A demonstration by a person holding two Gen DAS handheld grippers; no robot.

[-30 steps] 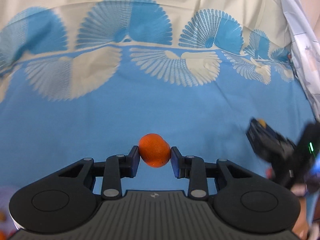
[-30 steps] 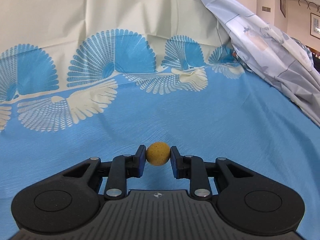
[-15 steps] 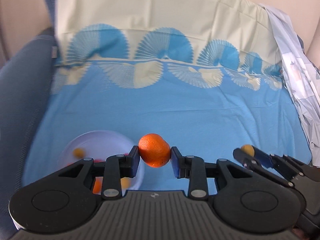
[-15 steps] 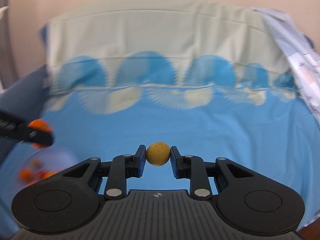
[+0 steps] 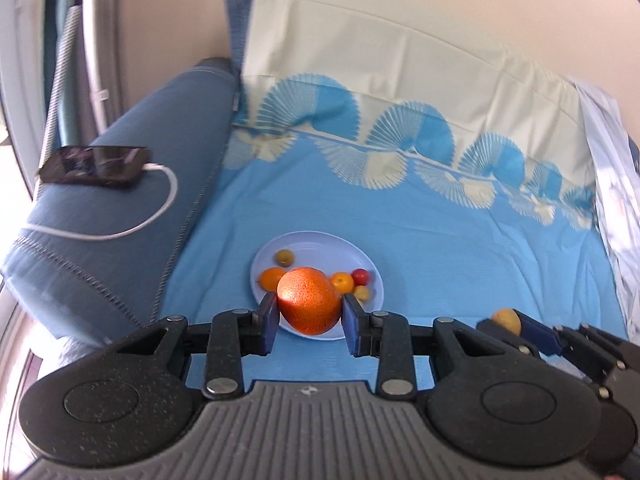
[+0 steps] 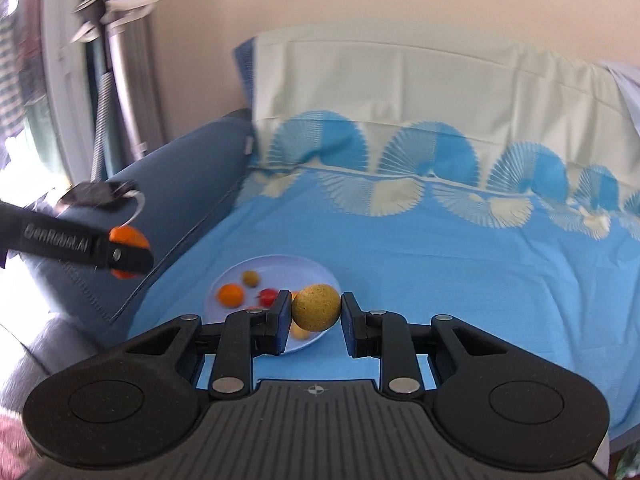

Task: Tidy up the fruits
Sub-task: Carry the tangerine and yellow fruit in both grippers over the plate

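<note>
The left gripper (image 5: pixel 308 314) grips a firm, round orange (image 5: pixel 308 305) across its middle. The right gripper (image 6: pixel 316 316) pinches a small yellow fruit (image 6: pixel 316 307), light and likely to roll once on the plate (image 5: pixel 320 242).

- A plain beige wall (image 5: pixel 360 20) rises behind the sofa.
- A blue and cream bedsheet with a fan print (image 5: pixel 420 216) drapes the seat and backrest.
- A dark blue padded sofa armrest (image 5: pixel 132 200) carries a black phone (image 5: pixel 96 162) plugged into a white cable (image 5: pixel 160 200).
- Bright daylight enters at the left, beside a grey curtain (image 6: pixel 120 80).
</note>
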